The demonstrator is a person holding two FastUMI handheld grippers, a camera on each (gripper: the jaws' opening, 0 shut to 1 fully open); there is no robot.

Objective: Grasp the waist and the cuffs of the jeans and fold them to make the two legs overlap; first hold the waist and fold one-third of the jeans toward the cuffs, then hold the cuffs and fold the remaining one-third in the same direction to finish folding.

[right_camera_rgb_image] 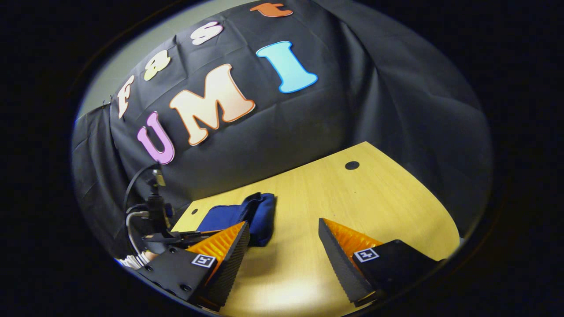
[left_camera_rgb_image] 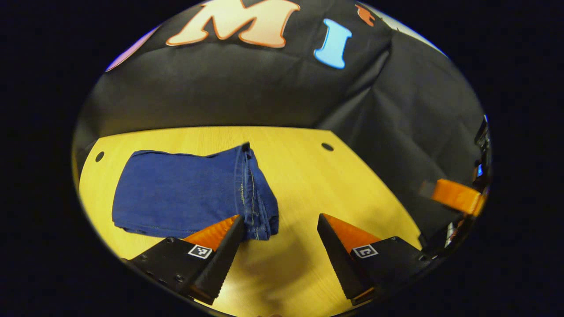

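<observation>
Yellow wooden table (left_camera_rgb_image: 308,176) before black cloth wall | folded jeans (left_camera_rgb_image: 185,198) lie flat, long axis left-right in left gripper view, thick fold toward left gripper (left_camera_rgb_image: 280,229) | right gripper view: jeans edge-on, farther off | left gripper, right gripper (right_camera_rgb_image: 284,235): jaws spread wide, gripping nothing

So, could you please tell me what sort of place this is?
Probably a staged recording booth, not a home: black cloth hangs as the wall behind a bare wooden table, where folded jeans lie, and a cabled device stands at the table's edge.
</observation>
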